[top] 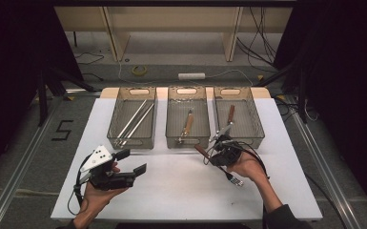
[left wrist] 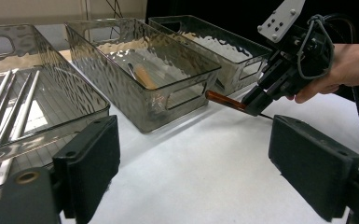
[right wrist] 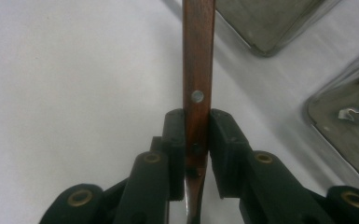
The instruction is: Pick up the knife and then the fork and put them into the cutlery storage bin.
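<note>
Presently: right claw point(right wrist: 196, 140) clamped on brown wooden-handled utensil point(right wrist: 197, 70), just before the clear plastic bins point(top: 235, 138); left claw point(top: 132, 162) spread wide, empty, above white table point(top: 181, 191).

High view: white table top point(top: 171, 191) is lit evenly from above, surroundings left near black, so contrast is harsh. Frame is soft and low-res; fine detail in the clear bins point(top: 187, 119) is lost. Short, soft shadows are cast under the left gripper point(top: 134, 161).

Left gripper view: specular glare and rippled reflections are seen on the bin walls point(left wrist: 135, 100); near jaws are slightly blurred, background is dark.

Right gripper view: wooden handle point(right wrist: 197, 70) is rendered fairly sharp at the rivet, while the table and bin corners behind are out of focus. A soft shadow is thrown right of the handle.
</note>
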A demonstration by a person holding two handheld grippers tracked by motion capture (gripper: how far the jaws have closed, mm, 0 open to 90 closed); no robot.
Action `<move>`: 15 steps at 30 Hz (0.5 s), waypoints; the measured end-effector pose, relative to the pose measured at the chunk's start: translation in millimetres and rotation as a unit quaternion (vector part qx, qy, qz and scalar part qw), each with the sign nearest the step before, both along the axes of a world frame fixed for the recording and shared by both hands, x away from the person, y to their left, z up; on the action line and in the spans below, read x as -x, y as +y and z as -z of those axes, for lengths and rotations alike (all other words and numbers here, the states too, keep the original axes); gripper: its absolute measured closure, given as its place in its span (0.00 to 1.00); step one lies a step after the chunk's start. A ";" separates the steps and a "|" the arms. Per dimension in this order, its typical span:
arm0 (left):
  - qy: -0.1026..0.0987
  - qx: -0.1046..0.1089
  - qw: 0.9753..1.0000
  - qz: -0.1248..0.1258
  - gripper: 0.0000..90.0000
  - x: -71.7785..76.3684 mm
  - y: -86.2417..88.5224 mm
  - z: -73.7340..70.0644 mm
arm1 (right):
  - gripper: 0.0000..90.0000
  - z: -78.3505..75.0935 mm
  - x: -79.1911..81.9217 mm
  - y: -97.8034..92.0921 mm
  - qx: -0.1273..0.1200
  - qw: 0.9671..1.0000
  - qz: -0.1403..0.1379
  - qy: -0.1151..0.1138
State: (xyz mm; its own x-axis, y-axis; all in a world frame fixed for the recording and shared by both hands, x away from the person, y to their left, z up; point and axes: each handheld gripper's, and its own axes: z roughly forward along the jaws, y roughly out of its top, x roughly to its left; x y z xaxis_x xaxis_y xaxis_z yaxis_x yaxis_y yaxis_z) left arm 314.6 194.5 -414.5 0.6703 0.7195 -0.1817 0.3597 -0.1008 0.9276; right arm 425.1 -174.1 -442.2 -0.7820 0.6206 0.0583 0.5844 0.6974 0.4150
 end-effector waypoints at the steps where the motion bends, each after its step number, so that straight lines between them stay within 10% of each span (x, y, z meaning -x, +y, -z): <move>1: 0.000 0.000 1.000 0.000 0.18 -0.1 0.1 0.0 | 0.86 0.1 0.1 0.2 0.000 1.000 -0.001 0.000; 15: 0.000 0.000 1.000 0.000 0.18 -0.4 -0.4 0.2 | 0.86 15.5 -0.5 18.1 0.059 0.997 -0.037 0.033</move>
State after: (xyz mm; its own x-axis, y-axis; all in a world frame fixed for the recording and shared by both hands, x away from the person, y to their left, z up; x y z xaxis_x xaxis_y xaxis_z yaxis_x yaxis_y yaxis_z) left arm 314.9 194.1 -414.7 0.6695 0.7202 -0.1818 0.3602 -0.1007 0.9274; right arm 425.6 -156.0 -457.7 -0.8232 0.5663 0.0411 0.5523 0.7820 0.2888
